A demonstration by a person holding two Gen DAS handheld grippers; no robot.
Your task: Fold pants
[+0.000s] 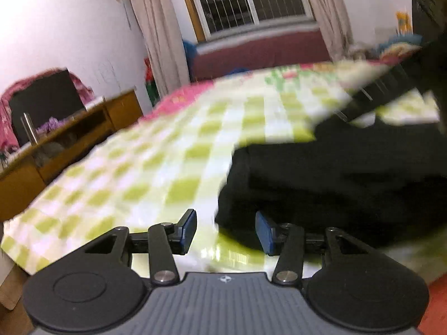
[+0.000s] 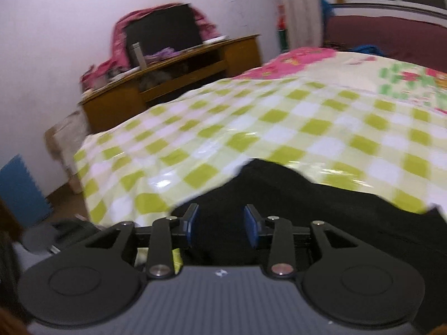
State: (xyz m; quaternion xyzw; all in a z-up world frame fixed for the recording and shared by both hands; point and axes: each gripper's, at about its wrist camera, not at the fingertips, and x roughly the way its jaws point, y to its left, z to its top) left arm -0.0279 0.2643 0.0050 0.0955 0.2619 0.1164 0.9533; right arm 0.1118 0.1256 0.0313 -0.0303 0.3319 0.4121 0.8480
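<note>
Black pants [image 1: 335,178] lie in a bunched heap on the green-and-white checked bed cover [image 1: 156,173], at the right of the left wrist view. My left gripper [image 1: 226,224] is open just in front of the heap's near left corner. Its right pad [image 1: 264,231] is beside the black cloth, and mostly checked cover shows between the pads. In the right wrist view the pants [image 2: 321,212] fill the lower middle and right. My right gripper [image 2: 221,220] hovers over them with jaws apart, black cloth showing in the gap and neither pad pressing on it.
A wooden desk [image 2: 195,67] with a dark screen [image 2: 164,36] draped in pink cloth stands left of the bed. A maroon headboard [image 1: 259,53] and a window are at the far end. A blue mat [image 2: 22,189] leans near the floor. A dark blurred shape [image 1: 391,89] crosses the upper right.
</note>
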